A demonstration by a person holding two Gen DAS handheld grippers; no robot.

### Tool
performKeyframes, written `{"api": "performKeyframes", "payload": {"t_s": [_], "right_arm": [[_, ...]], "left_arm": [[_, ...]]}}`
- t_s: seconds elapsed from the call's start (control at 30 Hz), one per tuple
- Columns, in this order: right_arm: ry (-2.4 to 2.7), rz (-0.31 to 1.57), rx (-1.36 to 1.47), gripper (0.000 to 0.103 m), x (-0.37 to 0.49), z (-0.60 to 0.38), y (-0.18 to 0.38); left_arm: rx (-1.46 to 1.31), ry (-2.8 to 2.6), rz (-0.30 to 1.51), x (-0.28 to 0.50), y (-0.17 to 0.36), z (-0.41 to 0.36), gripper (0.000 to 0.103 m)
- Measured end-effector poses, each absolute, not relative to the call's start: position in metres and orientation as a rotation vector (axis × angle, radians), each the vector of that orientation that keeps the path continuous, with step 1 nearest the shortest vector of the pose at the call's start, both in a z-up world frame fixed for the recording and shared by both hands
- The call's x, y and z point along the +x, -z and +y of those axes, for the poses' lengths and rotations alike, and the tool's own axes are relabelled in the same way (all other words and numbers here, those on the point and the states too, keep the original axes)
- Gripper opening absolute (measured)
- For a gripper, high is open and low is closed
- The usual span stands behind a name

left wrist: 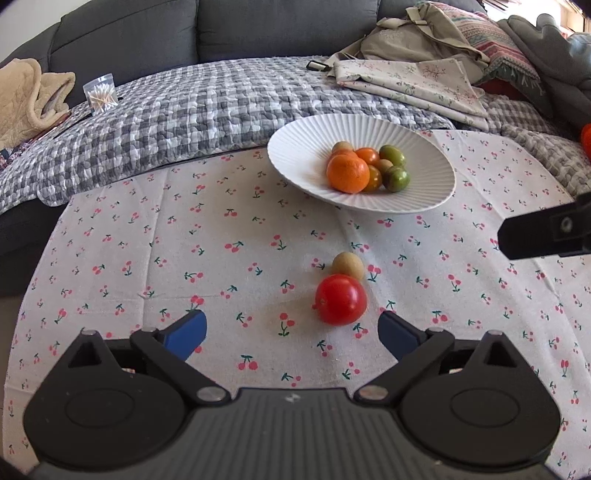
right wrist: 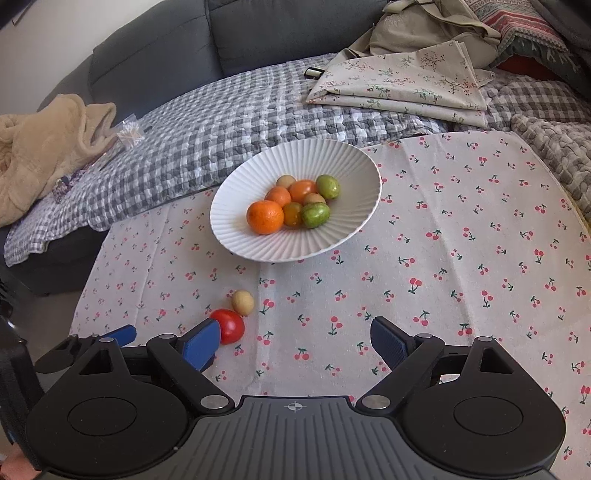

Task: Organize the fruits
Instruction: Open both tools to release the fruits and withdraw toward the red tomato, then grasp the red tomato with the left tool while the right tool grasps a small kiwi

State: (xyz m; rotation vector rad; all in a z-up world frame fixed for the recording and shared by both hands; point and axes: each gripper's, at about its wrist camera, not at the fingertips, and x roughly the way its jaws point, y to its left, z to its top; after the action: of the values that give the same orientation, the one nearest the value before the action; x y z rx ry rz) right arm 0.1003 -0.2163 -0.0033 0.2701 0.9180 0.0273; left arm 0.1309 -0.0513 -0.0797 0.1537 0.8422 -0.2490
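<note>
**Q:** As seen from the left wrist, where do the fruits lie?

**A:** 2 fruits rest on the cherry-print tablecloth (left wrist: 184, 236): a red tomato (left wrist: 341, 300) and a small tan fruit (left wrist: 348, 265) touching it on the far side. The tomato sits just ahead of the left gripper (left wrist: 291, 330), nearer its right fingertip. The remaining fruits lie heaped in the white ribbed plate (left wrist: 295, 147) farther back, with a large orange (left wrist: 348, 173) at the front of the heap and 2 green fruits on its right side.

**Q:** How do the tools stand?

**A:** Left gripper: blue pads spread wide, nothing between them. Right gripper (right wrist: 295, 345): fingers likewise spread, holding nothing, over bare cloth, with the plate (right wrist: 251, 236) ahead of it. In the right wrist view the tomato (right wrist: 231, 325) shows just beyond the right gripper's left pad, partly hidden by it.

**Q:** What surrounds the cloth?

**A:** A grey checked quilt (left wrist: 184, 107) lies behind it, with folded floral fabric (left wrist: 406, 81) on it and a dark grey sofa (left wrist: 147, 33) at the back.
</note>
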Motion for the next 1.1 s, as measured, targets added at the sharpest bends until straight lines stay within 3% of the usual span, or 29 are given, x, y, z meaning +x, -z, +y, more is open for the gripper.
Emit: {"api": "performKeyframes", "payload": {"t_s": [0.23,0.3,0.47,0.6,0.73,0.8,0.87,0.93,1.1], "right_arm": [[-0.011,0.925,0.264,0.09,0.102,-0.219,0.007],[-0.01,0.929,0.259,0.09,0.103,-0.218,0.009],[-0.012,0.93,0.256,0.09,0.103,-0.218,0.01],[-0.016,0.924,0.254,0.09,0.104,-0.218,0.011],[-0.01,0.931,0.262,0.09,0.105,-0.221,0.014],[-0.005,0.931,0.27,0.09,0.105,-0.224,0.014],[0.0,0.926,0.271,0.09,0.105,-0.226,0.013],[0.002,0.925,0.275,0.09,0.105,-0.227,0.013],[0.005,0.927,0.27,0.09,0.108,-0.226,0.015]], "left_arm": [[0.192,0.278,0.805,0.133,0.092,-0.064,0.093],[0.198,0.289,0.801,0.134,0.094,-0.066,0.08],[0.163,0.341,0.871,0.141,0.102,-0.064,0.027],[0.139,0.363,0.87,0.141,0.101,-0.062,0.012],[0.115,0.373,0.873,0.14,0.102,-0.059,0.012],[0.121,0.367,0.861,0.139,0.101,-0.058,0.018],[0.114,0.359,0.852,0.138,0.101,-0.057,0.049],[0.114,0.348,0.823,0.137,0.099,-0.057,0.062],[0.127,0.369,0.786,0.141,0.099,-0.064,0.062]]}}
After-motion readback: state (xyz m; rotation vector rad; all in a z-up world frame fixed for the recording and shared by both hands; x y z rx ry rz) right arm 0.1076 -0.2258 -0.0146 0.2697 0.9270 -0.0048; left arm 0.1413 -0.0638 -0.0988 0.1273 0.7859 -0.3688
